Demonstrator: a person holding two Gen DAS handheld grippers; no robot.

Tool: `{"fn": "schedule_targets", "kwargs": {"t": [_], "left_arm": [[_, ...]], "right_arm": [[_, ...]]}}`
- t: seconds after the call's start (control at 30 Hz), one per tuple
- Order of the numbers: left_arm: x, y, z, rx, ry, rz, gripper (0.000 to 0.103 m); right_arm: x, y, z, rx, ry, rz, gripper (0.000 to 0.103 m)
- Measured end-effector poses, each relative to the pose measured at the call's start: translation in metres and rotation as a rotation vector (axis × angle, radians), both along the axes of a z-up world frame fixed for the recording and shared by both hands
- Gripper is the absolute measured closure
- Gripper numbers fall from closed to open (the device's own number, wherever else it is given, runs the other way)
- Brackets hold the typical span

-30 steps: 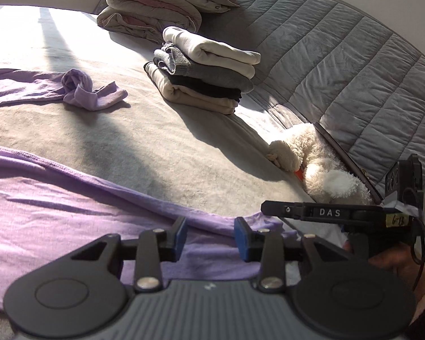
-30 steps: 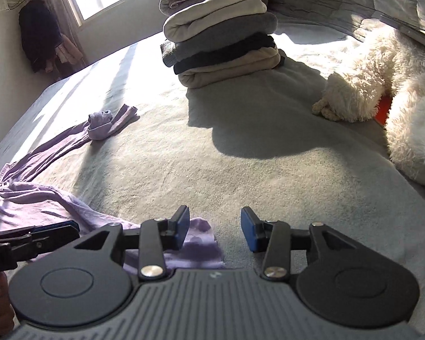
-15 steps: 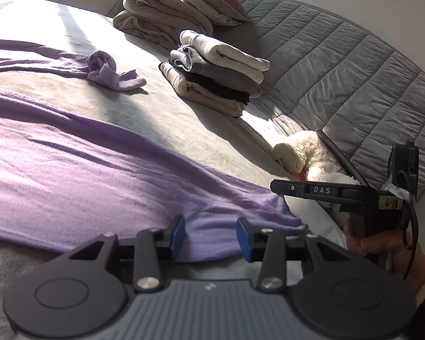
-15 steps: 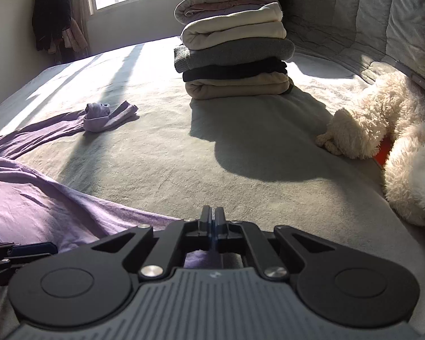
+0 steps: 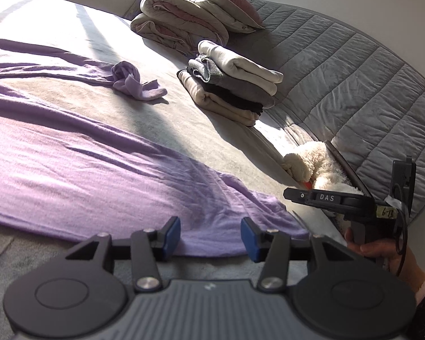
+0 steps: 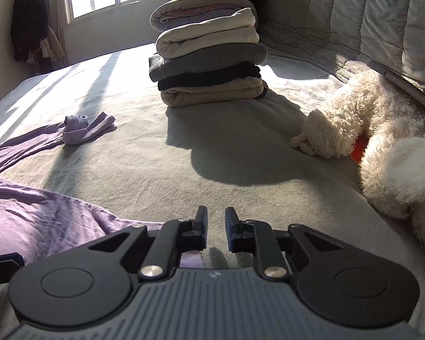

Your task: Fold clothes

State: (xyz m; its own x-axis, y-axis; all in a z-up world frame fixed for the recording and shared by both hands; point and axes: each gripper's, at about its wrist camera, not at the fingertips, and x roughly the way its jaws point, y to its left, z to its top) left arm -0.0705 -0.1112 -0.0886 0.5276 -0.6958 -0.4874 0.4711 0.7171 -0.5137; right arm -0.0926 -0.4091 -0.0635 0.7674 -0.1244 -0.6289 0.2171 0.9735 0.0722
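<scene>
A lilac garment lies spread flat across the bed, its hem just under both grippers, apparently the laying-out step before a first fold. The left gripper has just been widening, nothing between its jaws. The right gripper has just parted slightly over the hem's corner, gripping nothing. Next, probably, each must pinch an edge.

Two wrist cameras low over a bed
Both face the folded stack of beige, grey and black clothes, shared with the fluffy white toy.
</scene>
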Motion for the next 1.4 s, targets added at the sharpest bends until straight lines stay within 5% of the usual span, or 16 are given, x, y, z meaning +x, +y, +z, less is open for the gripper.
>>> {"fn": "schedule_targets", "kwargs": {"t": [0.03, 0.1, 0.37, 0.87, 1.27, 1.4], "left_arm": [[0.000, 0.007, 0.003, 0.027, -0.014, 0.023, 0.052], [0.002, 0.022, 0.008, 0.078, -0.044, 0.069, 0.049], [0.016, 0.099, 0.016, 0.227, -0.081, 0.274, 0.047], [0.055, 0.249, 0.028, 0.394, -0.010, 0.701, 0.047], [0.066, 0.325, 0.022, 0.282, -0.006, 0.931, 0.046], [0.076, 0.339, 0.017, 0.274, 0.004, 0.994, 0.056]], "right_arm": [[0.000, 0.006, 0.001, 0.000, -0.003, 0.017, 0.063], [0.001, 0.020, 0.003, -0.006, -0.012, 0.057, 0.058], [0.010, 0.086, 0.005, -0.024, -0.008, 0.217, 0.057], [0.037, 0.240, -0.005, -0.077, -0.002, 0.648, 0.054], [0.037, 0.326, -0.017, -0.095, -0.023, 0.864, 0.051], [0.047, 0.334, -0.020, -0.064, -0.040, 0.859, 0.051]]}}
